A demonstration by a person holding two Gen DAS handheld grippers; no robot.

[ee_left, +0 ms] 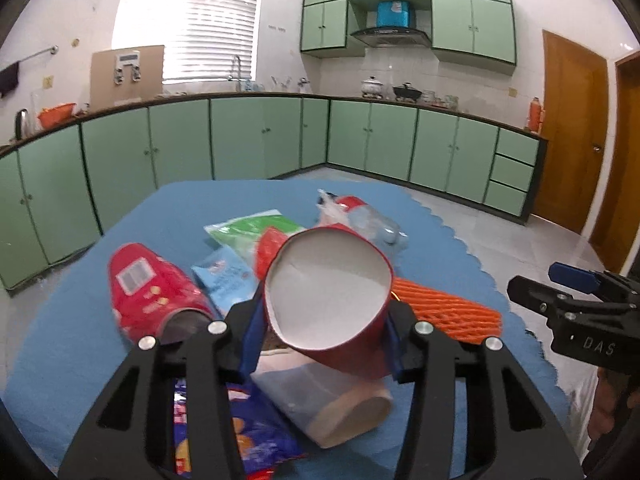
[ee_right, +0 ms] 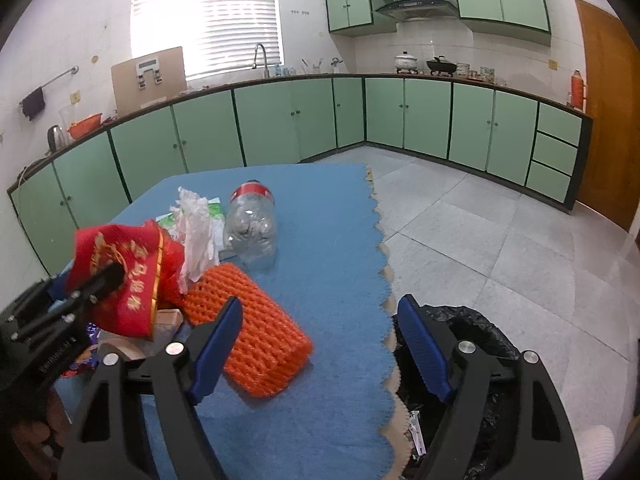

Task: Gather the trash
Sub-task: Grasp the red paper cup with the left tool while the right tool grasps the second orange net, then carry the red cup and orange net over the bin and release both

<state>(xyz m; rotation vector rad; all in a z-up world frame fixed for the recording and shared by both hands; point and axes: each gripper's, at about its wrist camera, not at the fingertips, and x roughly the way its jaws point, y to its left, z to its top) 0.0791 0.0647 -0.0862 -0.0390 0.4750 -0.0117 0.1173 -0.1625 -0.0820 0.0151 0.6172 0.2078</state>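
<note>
Beside the black bin bag [ee_right: 476, 324], the left gripper [ee_left: 326, 340] squeezes a red paper cup [ee_left: 328, 292] that could crumple and slip, while the right gripper [ee_right: 320, 344] gapes empty.

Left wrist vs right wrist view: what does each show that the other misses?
Left wrist only: the white inside of the red paper cup squeezed in the left gripper, a red pouch, a blue packet.
Right wrist only: the black trash bag off the table edge, a white crumpled wrapper, the right gripper open and empty.
Both: orange foam net, clear plastic bottle, blue tablecloth.
</note>
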